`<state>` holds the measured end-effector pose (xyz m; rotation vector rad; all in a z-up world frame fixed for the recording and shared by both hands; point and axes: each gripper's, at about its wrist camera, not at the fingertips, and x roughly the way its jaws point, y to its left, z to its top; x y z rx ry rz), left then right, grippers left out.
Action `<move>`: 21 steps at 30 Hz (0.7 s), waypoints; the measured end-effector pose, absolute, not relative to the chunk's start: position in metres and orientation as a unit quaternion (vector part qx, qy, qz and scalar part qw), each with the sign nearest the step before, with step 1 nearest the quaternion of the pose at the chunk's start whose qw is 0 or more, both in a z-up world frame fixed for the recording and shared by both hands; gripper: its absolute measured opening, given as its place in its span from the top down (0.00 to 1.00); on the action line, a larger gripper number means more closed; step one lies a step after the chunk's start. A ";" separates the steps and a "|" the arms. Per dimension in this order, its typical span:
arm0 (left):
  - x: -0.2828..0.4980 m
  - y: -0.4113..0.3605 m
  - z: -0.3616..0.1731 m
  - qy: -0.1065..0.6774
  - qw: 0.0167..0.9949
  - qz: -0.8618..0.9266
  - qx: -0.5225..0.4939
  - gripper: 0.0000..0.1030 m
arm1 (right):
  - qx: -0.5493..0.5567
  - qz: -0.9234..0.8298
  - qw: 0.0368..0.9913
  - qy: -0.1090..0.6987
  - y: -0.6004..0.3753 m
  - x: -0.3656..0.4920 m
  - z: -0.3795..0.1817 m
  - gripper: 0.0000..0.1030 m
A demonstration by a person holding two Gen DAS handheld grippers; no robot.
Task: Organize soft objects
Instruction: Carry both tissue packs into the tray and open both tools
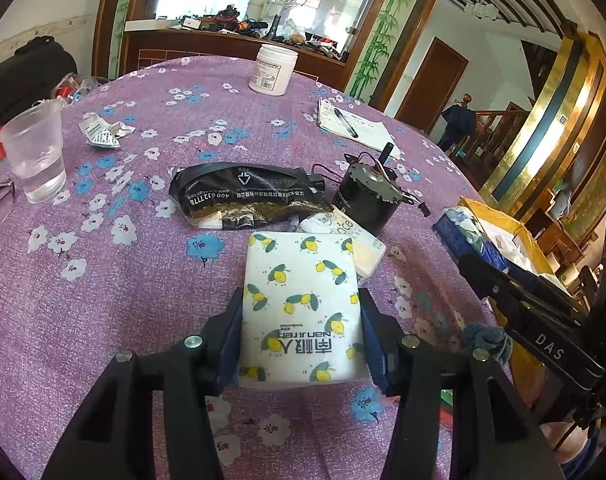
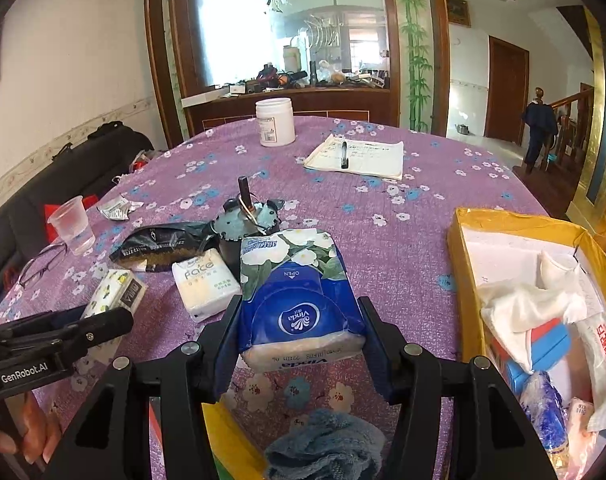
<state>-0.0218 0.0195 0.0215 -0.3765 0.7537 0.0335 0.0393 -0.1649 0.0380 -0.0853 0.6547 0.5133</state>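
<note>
Both hands are at the carrying step, as far as one can judge: each gripper has a tissue pack clamped and appears lifted off the purple floral tabletop (image 2: 383,248). The left gripper (image 1: 301,336) is partly closed, its blue pads pressed against the long sides of the lemon-print tissue pack (image 1: 299,304). The right gripper (image 2: 299,340) is likewise partly closed on the blue Vinda tissue pack (image 2: 299,300), which juts forward between its jaws. The next move likely calls for swinging the Vinda pack over the rim of the yellow cardboard box (image 2: 463,280) to the right, where other soft packets already lie, and releasing it there. The cream Face tissue pack (image 2: 205,284) and a black pouch (image 1: 247,196) remain on the tabletop beside a black motor (image 1: 369,196).
</note>
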 end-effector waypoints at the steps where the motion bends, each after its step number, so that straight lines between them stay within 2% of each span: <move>1: -0.022 0.021 0.021 0.366 0.912 0.017 -0.185 0.50 | -0.039 0.252 0.913 0.319 -0.165 0.040 0.038 0.43; 21: -0.021 0.002 0.030 0.368 0.911 -0.013 -0.186 0.50 | 0.001 0.258 0.916 0.307 -0.181 0.034 0.051 0.43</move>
